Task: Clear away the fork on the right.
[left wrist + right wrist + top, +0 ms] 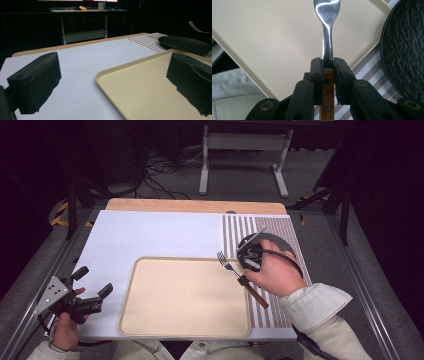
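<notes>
Clamping a fork [239,275] at the top of its wooden handle, the right hand-held gripper [243,279] sits at the tray's [150,320] right edge in the high view. The fork's tines point up and left over the tray's upper right corner, while the brown handle runs down and right across the striped mat [280,232]. In the right gripper view the two black jaws stand narrow, pressed against both sides of the fork [327,37] where metal meets wood, with the steel neck and the base of the tines rising above them over the cream tray [262,37]. A dark round plate [404,50] lies to the right in that view, resting on the mat [372,72]. From above, the plate [280,242] is just behind the right hand [275,272], partly covered by it.

The left hand-held gripper [92,282] is held over the white desk [160,232] near its front left corner, just left of the tray. Its jaws are spread wide with nothing between them. In the left gripper view the two jaws frame the desk [75,65] and the tray's near left corner [140,82], and the plate [185,43] shows farther back at right beside the mat [145,42].
</notes>
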Tool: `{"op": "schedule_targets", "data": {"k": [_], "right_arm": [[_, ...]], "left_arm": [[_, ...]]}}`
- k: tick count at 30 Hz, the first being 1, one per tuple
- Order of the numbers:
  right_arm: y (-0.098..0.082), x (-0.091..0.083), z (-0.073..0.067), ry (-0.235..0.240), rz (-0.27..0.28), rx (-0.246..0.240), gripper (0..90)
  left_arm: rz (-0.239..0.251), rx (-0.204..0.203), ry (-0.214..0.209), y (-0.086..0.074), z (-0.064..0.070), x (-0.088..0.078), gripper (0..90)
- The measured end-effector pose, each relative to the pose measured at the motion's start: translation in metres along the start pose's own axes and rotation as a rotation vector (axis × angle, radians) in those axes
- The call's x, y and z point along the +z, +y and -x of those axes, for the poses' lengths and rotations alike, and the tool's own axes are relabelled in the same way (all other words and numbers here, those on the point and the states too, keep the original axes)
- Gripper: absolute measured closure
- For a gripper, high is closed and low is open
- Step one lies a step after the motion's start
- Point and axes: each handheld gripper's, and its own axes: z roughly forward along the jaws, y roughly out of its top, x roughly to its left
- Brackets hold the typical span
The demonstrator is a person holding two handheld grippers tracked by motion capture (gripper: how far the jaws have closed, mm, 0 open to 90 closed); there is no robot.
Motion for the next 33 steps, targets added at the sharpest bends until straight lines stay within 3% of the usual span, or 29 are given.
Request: {"op": "schedule_targets", "data": {"k": [1, 2, 13, 33], "right_arm": [[0.0, 0.0, 0.0, 0.0, 0.0, 0.0, 78.1], [0.001, 0.004, -0.002, 0.0, -0.005, 0.033, 78.1], [0.009, 0.02, -0.011, -0.015, -0.003, 0.116, 78.1], [0.016, 0.064, -0.018, -0.005, -0.054, 0.214, 78.0]], "left_arm": [[0.0, 0.0, 0.0, 0.0, 0.0, 0.0, 0.0], [0.002, 0.0, 0.001, 0.0, 0.0, 0.0, 0.1], [0.0, -0.001, 0.002, 0.0, 0.0, -0.001, 0.1], [0.005, -0.003, 0.005, 0.0, -0.001, -0.002, 0.1]]}}
